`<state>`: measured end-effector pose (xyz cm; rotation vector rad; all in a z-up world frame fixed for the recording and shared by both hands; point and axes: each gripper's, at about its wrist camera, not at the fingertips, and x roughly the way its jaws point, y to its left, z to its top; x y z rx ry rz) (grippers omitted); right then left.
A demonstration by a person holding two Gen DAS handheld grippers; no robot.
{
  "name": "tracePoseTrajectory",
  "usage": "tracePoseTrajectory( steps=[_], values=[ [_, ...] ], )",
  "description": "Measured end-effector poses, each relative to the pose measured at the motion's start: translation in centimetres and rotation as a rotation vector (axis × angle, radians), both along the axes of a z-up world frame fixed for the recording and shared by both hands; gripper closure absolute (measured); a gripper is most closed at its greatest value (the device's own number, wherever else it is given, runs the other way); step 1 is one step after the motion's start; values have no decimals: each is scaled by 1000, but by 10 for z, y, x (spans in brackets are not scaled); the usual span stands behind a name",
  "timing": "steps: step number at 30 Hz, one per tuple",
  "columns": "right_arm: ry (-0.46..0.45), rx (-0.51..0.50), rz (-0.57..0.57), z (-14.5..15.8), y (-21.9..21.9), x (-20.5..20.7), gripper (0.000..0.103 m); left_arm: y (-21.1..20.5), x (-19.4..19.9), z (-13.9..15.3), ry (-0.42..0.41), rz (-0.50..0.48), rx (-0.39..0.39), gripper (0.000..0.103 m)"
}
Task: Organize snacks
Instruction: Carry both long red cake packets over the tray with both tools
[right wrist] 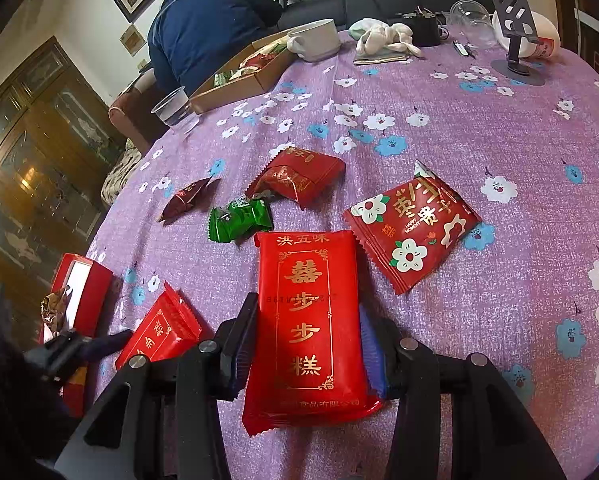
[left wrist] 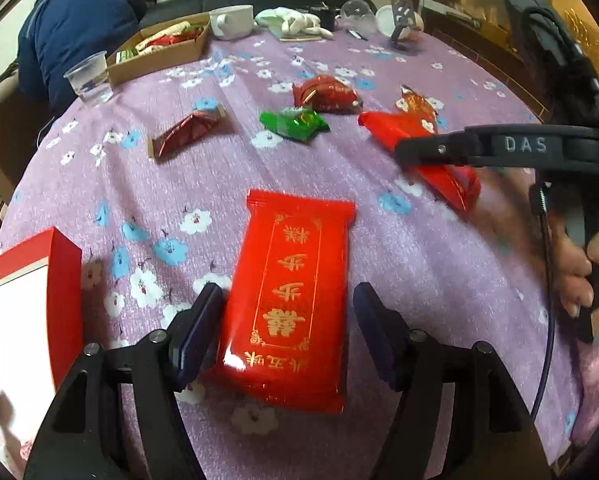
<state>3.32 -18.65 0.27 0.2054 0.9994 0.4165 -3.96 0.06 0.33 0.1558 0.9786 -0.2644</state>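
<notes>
A long red packet with gold characters (left wrist: pixel 295 240) lies on the purple flowered cloth between the fingers of my left gripper (left wrist: pixel 287 294), which stands open; the right pad is clear of it. My right gripper (right wrist: pixel 307 308) is shut on a matching red packet (right wrist: pixel 307 264), with a pad on each long edge. A red box with a white inside (left wrist: pixel 65 276) stands left of the left gripper. Loose ahead lie a green candy (right wrist: pixel 239 222), a dark red wrapped snack (right wrist: pixel 185 198), a red pouch (right wrist: pixel 299 176) and a red packet with white flowers (right wrist: pixel 411 228).
At the far left of the table stand a cardboard tray of snacks (left wrist: pixel 167 62), a clear plastic cup (left wrist: pixel 89 78) and a white mug (left wrist: pixel 233 20). A phone stand (right wrist: pixel 515 32) and cloth items are at the back. A person in a blue jacket (left wrist: pixel 75 20) bends beyond the table.
</notes>
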Motion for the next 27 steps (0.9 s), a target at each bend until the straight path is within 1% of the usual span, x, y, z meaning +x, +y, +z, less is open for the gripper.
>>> tracePoseTrajectory(
  steps=[1,4,6,8,12,15,18,25,27],
  values=[
    [-1,-2,0,0,1,0,55,-2,-1,0,-9,-6,2,53],
    [-2,-4,-1,0,0,0,56,-5,-7,0,-22,-12,9,54],
    [-1,0,-4,0,0,-1,56,-4,-12,1,-28,-13,-12,55],
    [3,20,1,1,-1,-1,56,-3,-16,7,-47,-19,-37,55],
    [0,83,30,4,2,-3,56,3,-27,31,-116,-18,-42,55],
    [-34,117,65,11,8,-7,56,14,-35,48,-164,5,-58,55],
    [-62,119,82,14,14,-11,56,23,-43,61,-211,32,-57,55],
    [-132,126,76,24,22,-24,56,47,-58,89,-338,115,-28,55],
    [-152,143,72,30,25,-31,56,55,-61,94,-365,141,-16,55]
  ],
)
